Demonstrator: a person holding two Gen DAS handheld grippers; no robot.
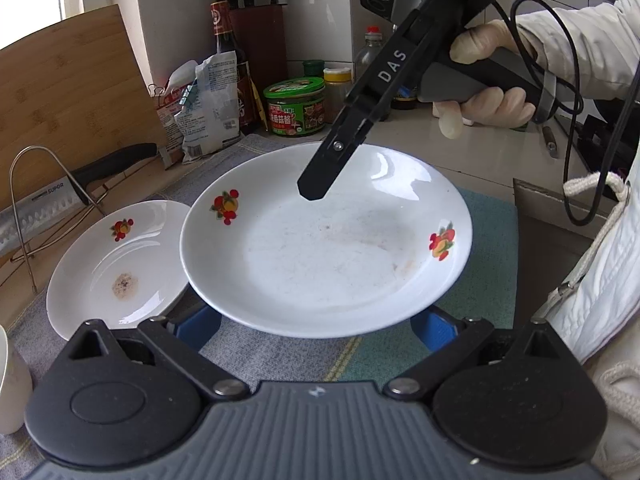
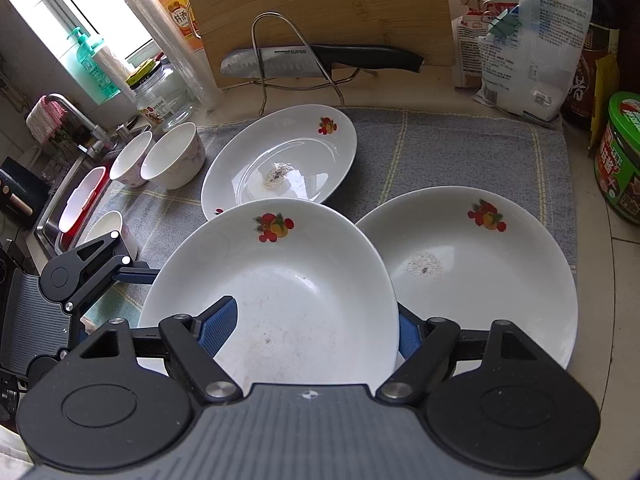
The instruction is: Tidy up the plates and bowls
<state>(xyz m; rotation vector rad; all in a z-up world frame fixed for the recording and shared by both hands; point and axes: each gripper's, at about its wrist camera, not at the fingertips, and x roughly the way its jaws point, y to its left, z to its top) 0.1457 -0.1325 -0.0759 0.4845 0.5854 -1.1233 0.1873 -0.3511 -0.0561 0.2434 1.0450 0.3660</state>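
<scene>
A white plate with fruit decals (image 2: 280, 276) is tilted up above the grey cloth (image 2: 440, 148). My right gripper (image 2: 314, 326) is shut on its near rim, with one blue pad (image 2: 220, 320) inside the dish and the other (image 2: 408, 334) behind the rim. In the left wrist view the same plate (image 1: 328, 248) hangs over my left gripper (image 1: 316, 320). Its two blue fingers (image 1: 196, 328) stand wide apart, their tips hidden under the plate. Two more stained plates lie on the cloth, one at the back (image 2: 280, 160) and one at the right (image 2: 480, 272). Three white bowls (image 2: 172, 156) stand at the cloth's left end.
A knife (image 2: 320, 60) rests on a wire rack (image 2: 276, 40) before a wooden cutting board (image 2: 320, 0). Bags (image 2: 520, 48), a green jar (image 2: 620, 160) and bottles line the back and right. The sink (image 2: 60, 216) is at the left. A gloved hand (image 1: 488, 104) holds the right gripper.
</scene>
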